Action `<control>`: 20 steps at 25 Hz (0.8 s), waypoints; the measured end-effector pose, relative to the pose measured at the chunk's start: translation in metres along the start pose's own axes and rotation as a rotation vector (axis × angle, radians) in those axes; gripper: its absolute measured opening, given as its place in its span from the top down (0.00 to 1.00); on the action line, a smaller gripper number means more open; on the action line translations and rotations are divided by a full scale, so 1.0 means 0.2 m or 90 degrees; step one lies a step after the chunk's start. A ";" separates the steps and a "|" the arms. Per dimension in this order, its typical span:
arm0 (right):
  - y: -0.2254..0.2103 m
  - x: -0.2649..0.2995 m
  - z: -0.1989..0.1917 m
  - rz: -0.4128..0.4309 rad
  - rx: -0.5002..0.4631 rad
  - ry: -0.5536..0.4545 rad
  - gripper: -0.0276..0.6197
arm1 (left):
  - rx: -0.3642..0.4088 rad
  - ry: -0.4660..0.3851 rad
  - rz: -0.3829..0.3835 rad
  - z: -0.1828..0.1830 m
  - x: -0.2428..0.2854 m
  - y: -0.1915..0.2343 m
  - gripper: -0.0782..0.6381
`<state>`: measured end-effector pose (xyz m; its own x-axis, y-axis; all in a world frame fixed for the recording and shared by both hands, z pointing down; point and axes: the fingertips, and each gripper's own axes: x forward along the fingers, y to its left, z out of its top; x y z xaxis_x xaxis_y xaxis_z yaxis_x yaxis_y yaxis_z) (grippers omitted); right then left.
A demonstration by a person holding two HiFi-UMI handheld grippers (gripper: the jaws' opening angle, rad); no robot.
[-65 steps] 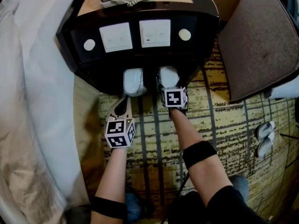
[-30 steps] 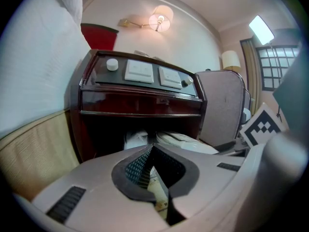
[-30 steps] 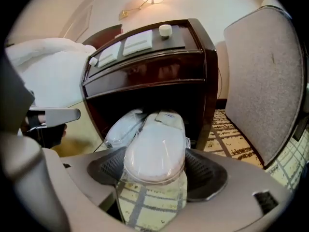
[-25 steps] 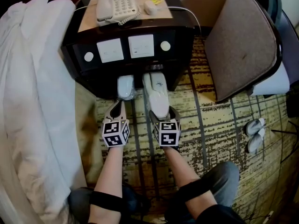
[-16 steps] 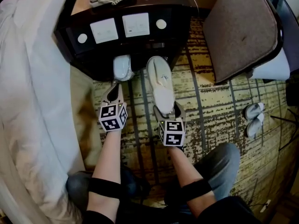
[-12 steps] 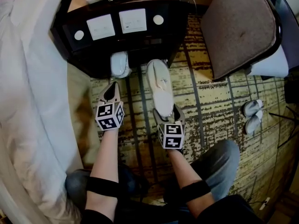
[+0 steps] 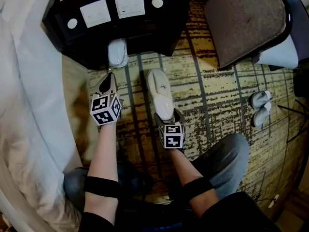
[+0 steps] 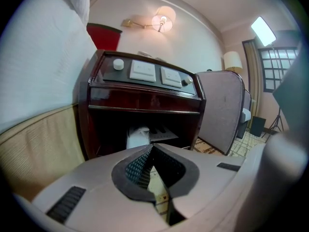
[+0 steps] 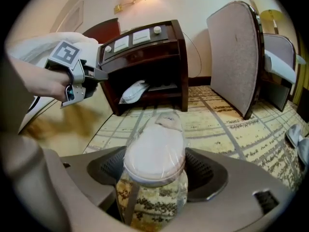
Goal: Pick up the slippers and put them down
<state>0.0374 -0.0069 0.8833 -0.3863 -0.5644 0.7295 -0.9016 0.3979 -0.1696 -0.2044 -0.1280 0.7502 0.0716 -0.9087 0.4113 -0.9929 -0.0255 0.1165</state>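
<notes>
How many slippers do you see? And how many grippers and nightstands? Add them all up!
Slippers: 4
Grippers, left gripper and right gripper: 2
Nightstand: 1
Total: 7

Left tool point(image 7: 110, 77) and right tool point(image 7: 167, 116) have pale grey shells, dark dimpled pads point(image 8: 137, 168) and a cube point(image 7: 104, 110) of black-and-white square markers each, arms wear a black left forearm band point(image 7: 101, 186) and right forearm band point(image 7: 195, 188), plus grey-blue trousers point(image 7: 227, 158) and a black garment point(image 7: 231, 215).
</notes>
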 end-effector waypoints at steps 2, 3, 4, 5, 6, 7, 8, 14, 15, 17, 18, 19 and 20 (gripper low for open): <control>-0.01 0.02 -0.08 0.002 0.012 0.023 0.35 | 0.001 0.004 0.000 -0.02 -0.01 0.00 0.89; -0.01 0.02 -0.12 0.004 0.018 0.031 0.35 | 0.001 0.005 0.000 -0.03 -0.02 0.00 0.89; -0.01 0.03 -0.15 0.005 0.021 0.036 0.35 | 0.001 0.007 0.000 -0.04 -0.02 0.00 0.89; -0.01 0.04 -0.18 0.004 0.022 0.041 0.35 | 0.000 0.009 0.001 -0.05 -0.03 0.01 0.89; -0.01 0.05 -0.21 0.000 0.020 0.045 0.33 | -0.001 0.011 0.002 -0.06 -0.03 0.02 0.89; -0.01 0.05 -0.23 -0.004 0.018 0.051 0.32 | -0.003 0.013 0.004 -0.07 -0.04 0.02 0.89; 0.00 0.05 -0.24 -0.009 0.017 0.058 0.31 | -0.004 0.013 0.004 -0.08 -0.04 0.02 0.89; 0.00 0.08 -0.41 -0.018 0.029 0.141 0.23 | -0.005 0.013 0.004 -0.08 -0.06 0.02 0.89; 0.00 0.08 -0.43 -0.019 0.026 0.149 0.23 | -0.006 0.013 0.005 -0.08 -0.06 0.02 0.89; -0.01 0.07 -0.45 -0.024 0.023 0.157 0.23 | -0.008 0.013 0.004 -0.08 -0.06 0.01 0.89; -0.02 0.07 -0.46 -0.025 0.023 0.158 0.23 | -0.008 0.013 0.003 -0.08 -0.06 0.01 0.89; -0.03 0.07 -0.46 -0.027 0.022 0.157 0.23 | -0.008 0.013 0.001 -0.09 -0.06 0.01 0.89; -0.03 0.07 -0.46 -0.031 0.020 0.155 0.23 | -0.008 0.013 0.000 -0.09 -0.06 0.01 0.89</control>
<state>0.0561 0.0486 0.9548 -0.2880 -0.3897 0.8748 -0.9251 0.3495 -0.1488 -0.2044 -0.1102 0.7626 0.0730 -0.8998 0.4302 -0.9917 -0.0199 0.1268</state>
